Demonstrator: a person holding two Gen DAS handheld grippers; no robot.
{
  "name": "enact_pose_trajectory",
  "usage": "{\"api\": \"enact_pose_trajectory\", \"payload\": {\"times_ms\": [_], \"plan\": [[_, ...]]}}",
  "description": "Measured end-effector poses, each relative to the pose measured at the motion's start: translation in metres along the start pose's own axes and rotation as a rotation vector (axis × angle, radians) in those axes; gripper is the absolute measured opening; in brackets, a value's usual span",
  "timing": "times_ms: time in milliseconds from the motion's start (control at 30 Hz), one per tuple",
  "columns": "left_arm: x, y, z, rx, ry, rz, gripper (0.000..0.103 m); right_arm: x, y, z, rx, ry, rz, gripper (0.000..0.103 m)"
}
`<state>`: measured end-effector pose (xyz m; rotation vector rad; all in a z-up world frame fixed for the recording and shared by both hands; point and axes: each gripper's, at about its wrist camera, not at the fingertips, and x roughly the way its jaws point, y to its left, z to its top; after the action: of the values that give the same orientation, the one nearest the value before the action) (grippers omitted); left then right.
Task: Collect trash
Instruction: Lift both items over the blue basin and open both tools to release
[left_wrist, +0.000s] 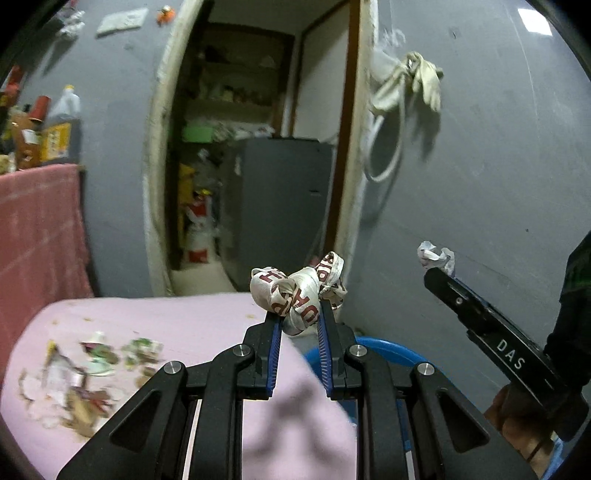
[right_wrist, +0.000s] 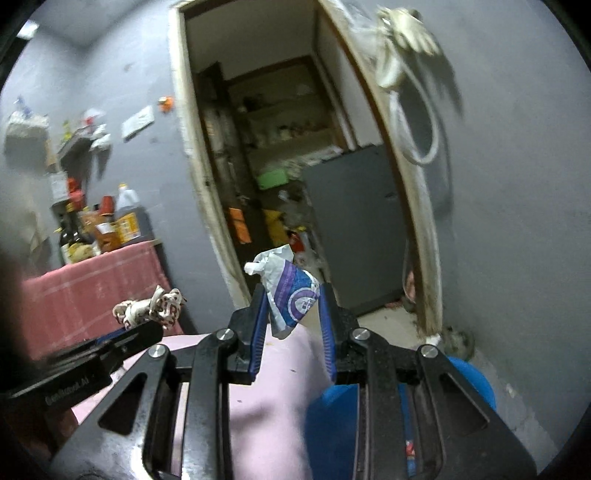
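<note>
Left gripper (left_wrist: 300, 314) jaws clamp knotted wrapper (left_wrist: 295, 291), right gripper (right_wrist: 293, 301) jaws pinch crumpled packet (right_wrist: 291, 295)

We found open air ahead of both grippers, up to the grey wall (left_wrist: 480, 166) and the doorway (left_wrist: 258, 147). To the left the pink table (left_wrist: 166, 325) carried scattered scraps (left_wrist: 85, 373), and a red-draped stand (right_wrist: 92, 291) crowded with bottles (right_wrist: 110, 225) closed that side. Below right sat the blue bin (right_wrist: 469, 380). A cable loop (left_wrist: 384, 147) hung off the wall.
</note>
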<state>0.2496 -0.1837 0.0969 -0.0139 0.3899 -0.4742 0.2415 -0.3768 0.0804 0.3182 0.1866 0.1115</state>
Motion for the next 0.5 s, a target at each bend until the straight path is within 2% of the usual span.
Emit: {"api": "enact_pose_trajectory", "payload": {"times_ms": [200,367,500], "plan": [[0.037,-0.013,-0.006,-0.019,0.103,-0.044,0.016,0.009,-0.031,-0.006,0.073,0.069,-0.068,0.027],[0.076,-0.012,-0.011,-0.069,0.243,-0.075,0.016,0.024,-0.053,-0.015,0.131,0.162,-0.118,0.028],[0.099,-0.009,-0.017,-0.105,0.321,-0.089,0.016,0.035,-0.066,-0.022,0.184,0.229,-0.133,0.028]]}}
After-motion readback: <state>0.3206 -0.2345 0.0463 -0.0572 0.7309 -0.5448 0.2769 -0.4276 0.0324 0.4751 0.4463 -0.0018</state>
